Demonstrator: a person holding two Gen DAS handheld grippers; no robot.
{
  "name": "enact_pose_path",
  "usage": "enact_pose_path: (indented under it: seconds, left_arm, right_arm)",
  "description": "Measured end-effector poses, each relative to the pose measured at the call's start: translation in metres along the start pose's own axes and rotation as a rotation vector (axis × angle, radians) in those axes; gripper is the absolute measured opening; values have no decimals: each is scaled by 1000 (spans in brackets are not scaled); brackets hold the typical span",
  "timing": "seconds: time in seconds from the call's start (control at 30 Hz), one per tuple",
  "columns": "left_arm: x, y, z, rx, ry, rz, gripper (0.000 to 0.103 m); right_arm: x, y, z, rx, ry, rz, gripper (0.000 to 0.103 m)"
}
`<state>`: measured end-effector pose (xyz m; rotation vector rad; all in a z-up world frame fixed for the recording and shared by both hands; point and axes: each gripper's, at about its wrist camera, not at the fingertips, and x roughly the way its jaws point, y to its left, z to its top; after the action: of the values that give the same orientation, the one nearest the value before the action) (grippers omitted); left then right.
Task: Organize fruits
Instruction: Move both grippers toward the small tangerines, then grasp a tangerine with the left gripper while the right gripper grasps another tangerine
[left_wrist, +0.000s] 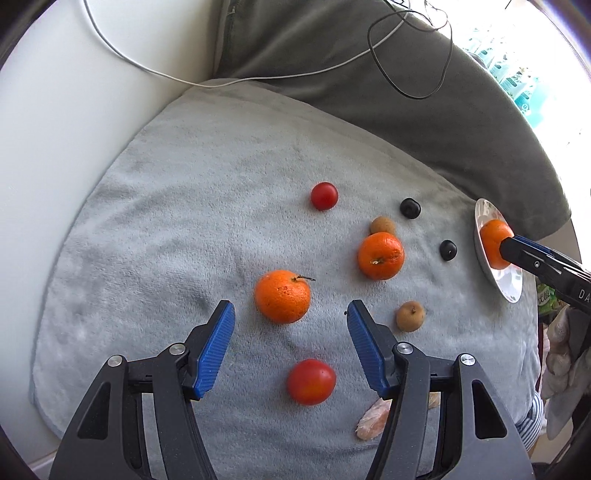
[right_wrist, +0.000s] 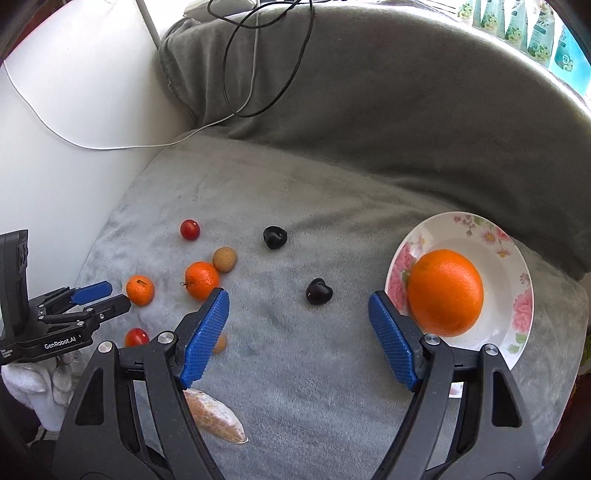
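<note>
My left gripper (left_wrist: 290, 308) is open, its blue pads on either side of a small mandarin (left_wrist: 282, 297) that lies on the towel just past the fingertips, untouched. My right gripper (right_wrist: 299, 297) is open and holds nothing. A dark cherry (right_wrist: 319, 291) lies just beyond it. A large orange (right_wrist: 445, 291) rests in the flowered plate (right_wrist: 517, 258), right beside the right pad. A second mandarin (left_wrist: 380, 255), two red tomatoes (left_wrist: 324, 195) (left_wrist: 311, 381), two brown longans (left_wrist: 383, 226) (left_wrist: 410, 316) and another cherry (left_wrist: 410, 208) are scattered on the towel.
The fruit lies on a light grey towel (left_wrist: 166, 221). A dark grey blanket (right_wrist: 369, 110) with loose cables (right_wrist: 255, 74) rises behind it, and a white surface (left_wrist: 55, 147) lies to the left. A peeled mandarin segment (right_wrist: 218, 417) sits near the front edge. A gloved hand (right_wrist: 29, 384) holds the left gripper.
</note>
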<state>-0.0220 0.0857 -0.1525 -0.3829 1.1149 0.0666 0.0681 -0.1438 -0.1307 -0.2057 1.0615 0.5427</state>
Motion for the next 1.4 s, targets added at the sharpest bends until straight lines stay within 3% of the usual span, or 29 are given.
enact_pose_path:
  seconds: [0.3,0.4,0.63,1.1,1.4]
  left_arm:
    - [11,5,-2,0,21,-18,60]
    - [13,8,-5,-5,24,-25,54]
    - [13,13,-8,-17,27,-43,49]
    - [24,12,-4,-10,49,-52,46]
    - [28,17,-4,-33,49,-54,36]
  right_arm:
    - [35,30,5,-49,80,84,80]
    - [48,39,8,-51,113,118,74]
    - [79,53,12,-31,190,179,60]
    - [105,66,17,6,248,230,52]
    - [111,68,16,26,260,243,45]
